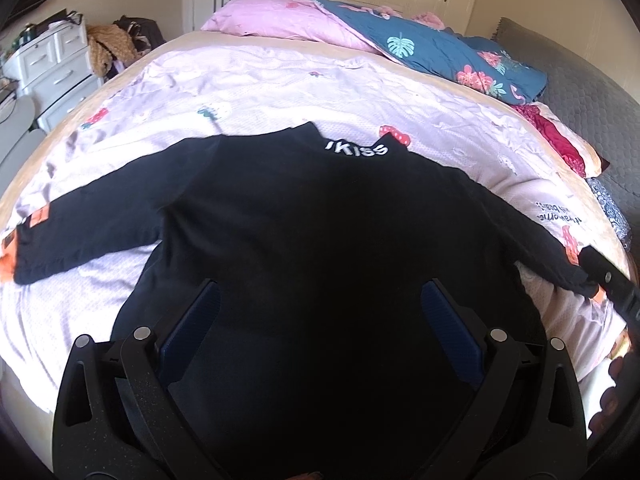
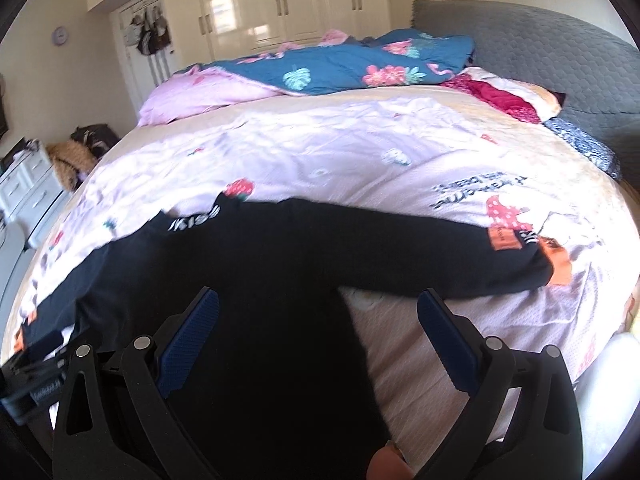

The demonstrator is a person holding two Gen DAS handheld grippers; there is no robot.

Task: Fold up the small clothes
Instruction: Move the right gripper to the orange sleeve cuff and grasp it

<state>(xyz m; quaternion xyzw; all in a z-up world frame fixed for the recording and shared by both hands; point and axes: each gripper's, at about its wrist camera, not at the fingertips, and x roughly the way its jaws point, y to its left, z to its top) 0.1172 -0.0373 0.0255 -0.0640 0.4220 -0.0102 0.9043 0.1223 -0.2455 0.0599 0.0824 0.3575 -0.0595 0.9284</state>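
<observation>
Spread flat with both sleeves out on a wide bed under a pale pink printed cotton sheet [image 1: 248, 92]: a small black long-sleeved top with orange cuff patches [image 1: 320, 216]. Behind it, a rumpled teal floral quilt [image 2: 340, 66], cream glossy wardrobe doors [image 2: 280, 0], a white drawer chest [image 1: 56, 64]. Left hand-held gripper [image 1: 320, 304] and right hand-held gripper [image 2: 318, 308] both spread wide, gripping nothing.

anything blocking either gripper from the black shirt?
Nothing visible. The black long-sleeved shirt lies spread flat on the pink printed bedsheet; the open left gripper and open right gripper hover directly over it.
</observation>
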